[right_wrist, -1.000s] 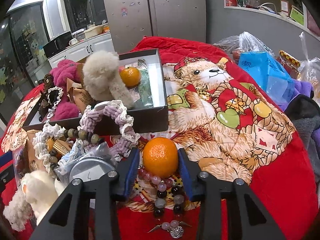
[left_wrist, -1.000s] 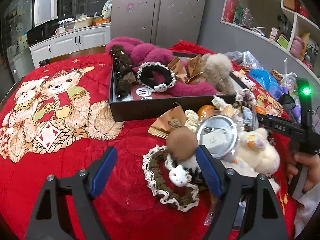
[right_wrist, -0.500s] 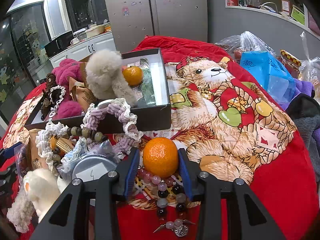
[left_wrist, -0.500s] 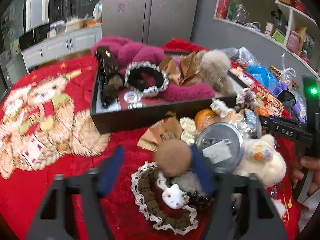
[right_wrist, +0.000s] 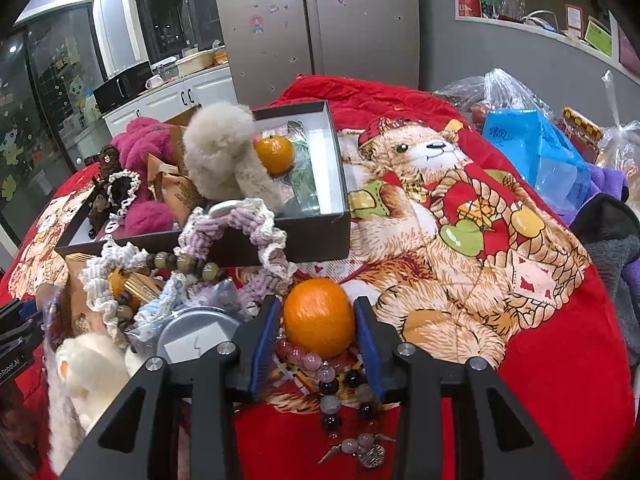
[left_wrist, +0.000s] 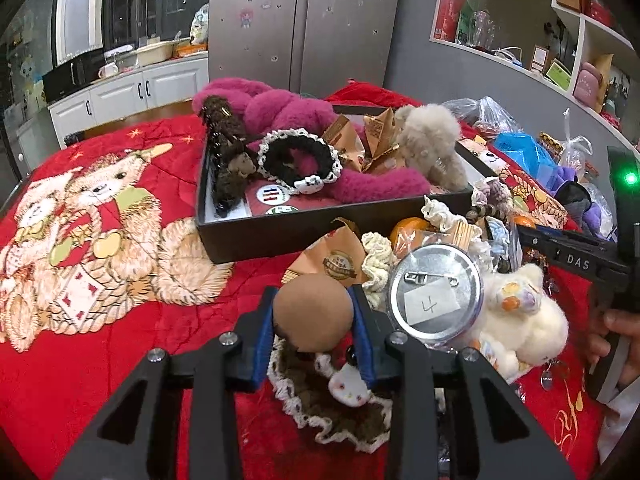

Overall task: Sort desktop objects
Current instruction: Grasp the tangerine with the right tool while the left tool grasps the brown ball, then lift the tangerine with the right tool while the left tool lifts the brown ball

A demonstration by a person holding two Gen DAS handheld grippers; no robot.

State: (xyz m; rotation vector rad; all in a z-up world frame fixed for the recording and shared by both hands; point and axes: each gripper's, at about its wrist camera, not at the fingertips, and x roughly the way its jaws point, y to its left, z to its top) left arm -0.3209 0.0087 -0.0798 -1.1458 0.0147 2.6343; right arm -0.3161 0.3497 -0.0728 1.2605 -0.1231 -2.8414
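A brown pompom [left_wrist: 313,312], round and plush, sits at the near edge of a clutter pile on the red bear-print blanket [left_wrist: 100,360], attached to a brown lace-trimmed scrunchie [left_wrist: 340,408]. It looks light and squashy, so it should give under pressure; the ball's widest part seems the best place to hold. The left tongs [left_wrist: 314,320] are closed on it, blue pads pressed against both sides. Beside it lie a round tin badge [left_wrist: 434,294] and a cream plush toy [left_wrist: 524,316]. Behind stands the black box [left_wrist: 280,232], already holding plush items.

The right tongs [right_wrist: 318,320] bracket a mandarin [right_wrist: 319,312], firm and smooth, likely to roll. Their pads sit right at its sides; whether they press cannot be told. A bead bracelet [right_wrist: 332,380] lies beneath it.
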